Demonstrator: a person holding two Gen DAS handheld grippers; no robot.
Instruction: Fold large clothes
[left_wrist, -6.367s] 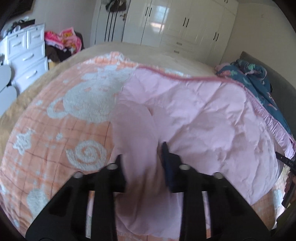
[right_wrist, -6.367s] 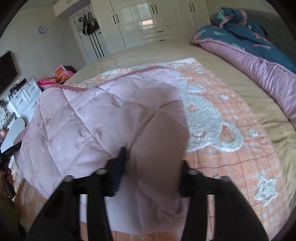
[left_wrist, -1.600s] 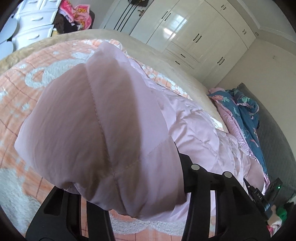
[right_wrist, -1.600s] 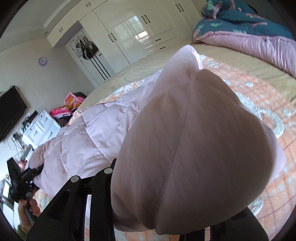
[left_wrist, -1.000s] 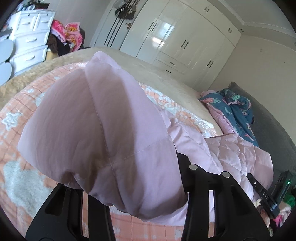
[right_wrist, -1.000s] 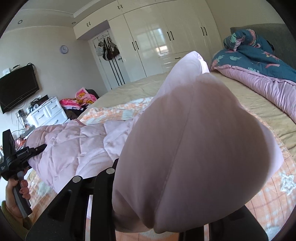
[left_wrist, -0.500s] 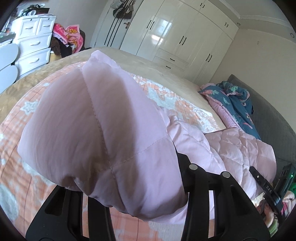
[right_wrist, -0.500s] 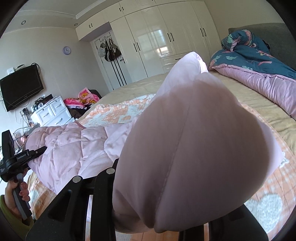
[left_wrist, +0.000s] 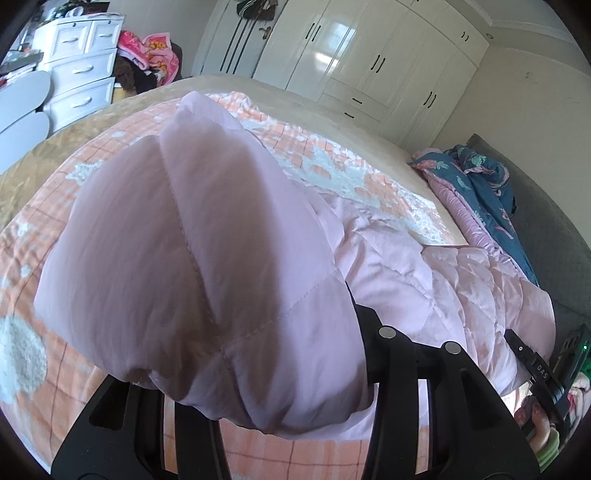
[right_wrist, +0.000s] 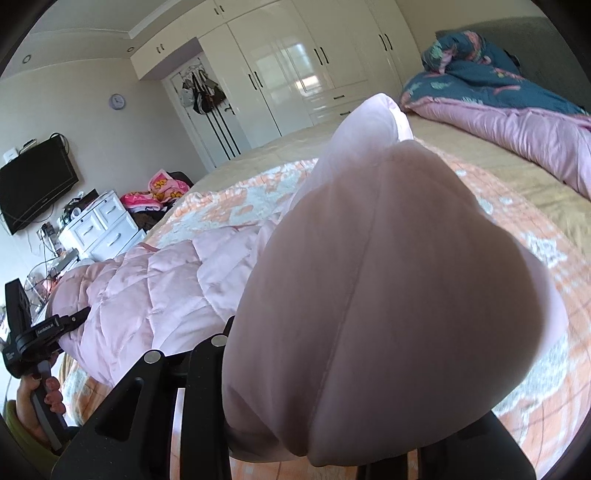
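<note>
A pale pink quilted garment (left_wrist: 192, 266) bulges up between the fingers of my left gripper (left_wrist: 255, 354), which is shut on its edge, and hides the fingertips. Its body (left_wrist: 461, 280) trails right across the bed to a finger (left_wrist: 524, 354) of the right gripper. In the right wrist view the same garment (right_wrist: 388, 295) balloons over my right gripper (right_wrist: 343, 373), shut on another edge. Its rest (right_wrist: 159, 291) sags left towards the left gripper's finger (right_wrist: 70, 321), held by a hand (right_wrist: 40, 402).
An orange and white checked blanket (left_wrist: 332, 173) covers a tan bed (right_wrist: 491, 166). A blue and pink duvet (right_wrist: 498, 107) lies heaped at the headboard side. White wardrobes (left_wrist: 369, 62) line the far wall, and white drawers (left_wrist: 81, 74) with clothes stand beside the bed.
The garment lay flat on the bed several seconds ago and is now lifted and doubled over. In the last second both grippers carried their edges onward across the bed, sinking a little.
</note>
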